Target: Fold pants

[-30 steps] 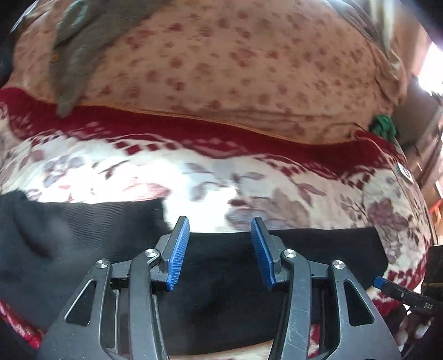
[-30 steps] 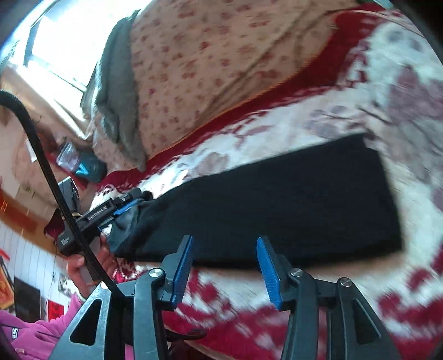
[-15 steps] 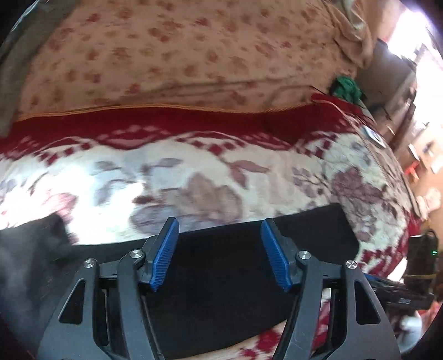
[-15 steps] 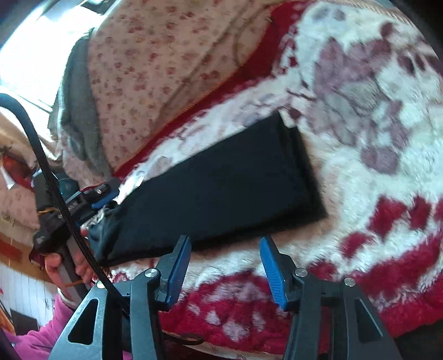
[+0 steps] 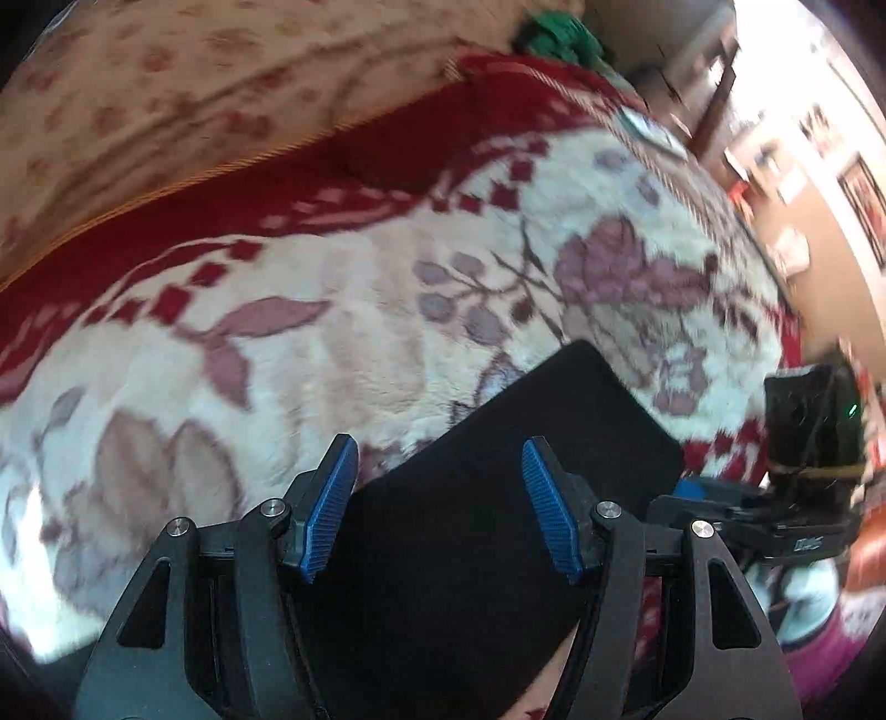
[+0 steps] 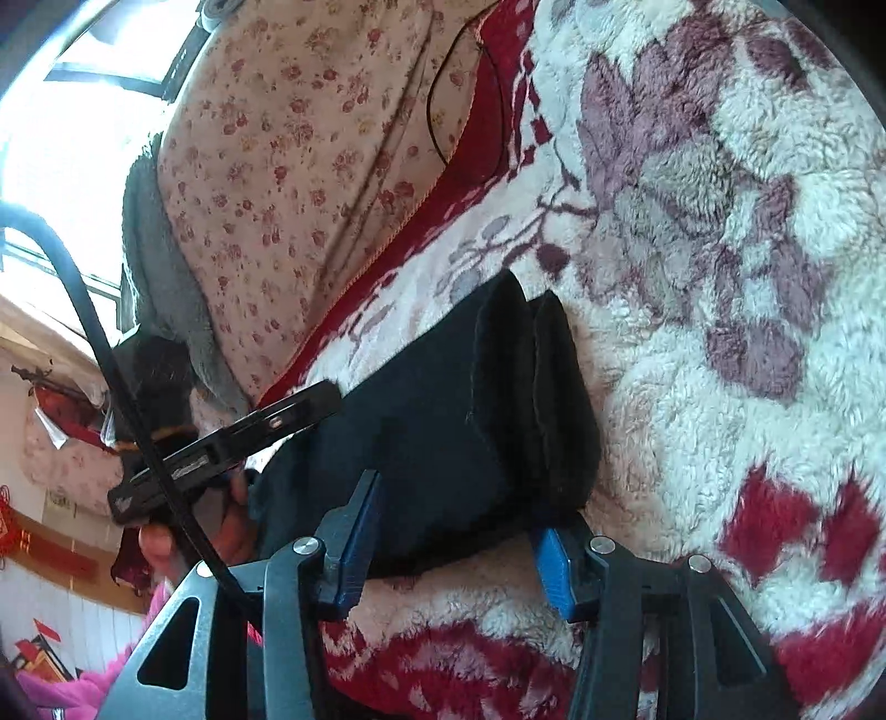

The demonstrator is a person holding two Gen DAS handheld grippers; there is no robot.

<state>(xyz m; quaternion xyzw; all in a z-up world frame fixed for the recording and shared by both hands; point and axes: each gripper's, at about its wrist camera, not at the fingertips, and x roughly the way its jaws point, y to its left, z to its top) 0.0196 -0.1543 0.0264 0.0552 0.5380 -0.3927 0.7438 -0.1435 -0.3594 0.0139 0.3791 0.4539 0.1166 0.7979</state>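
The black pants [image 5: 443,531] lie folded on a fluffy white and red floral blanket [image 5: 343,354]. My left gripper [image 5: 440,507] is open just above them, its blue pads on either side of the cloth. In the right wrist view the pants [image 6: 443,421] show two stacked layers at their right end. My right gripper [image 6: 448,545] is open at the near edge of the pants, which lie between its blue pads. The left gripper's body [image 6: 227,443] shows at the pants' far left end.
A beige flowered quilt [image 6: 288,166] with a grey cloth [image 6: 160,299] on it is piled behind the blanket. A green object [image 5: 559,33] lies at the bed's far end. Furniture and framed pictures [image 5: 819,144] stand at the right.
The left end of the pants has been carried over to the right, so the pants now lie shorter and doubled. Both grippers have moved close to the cloth.
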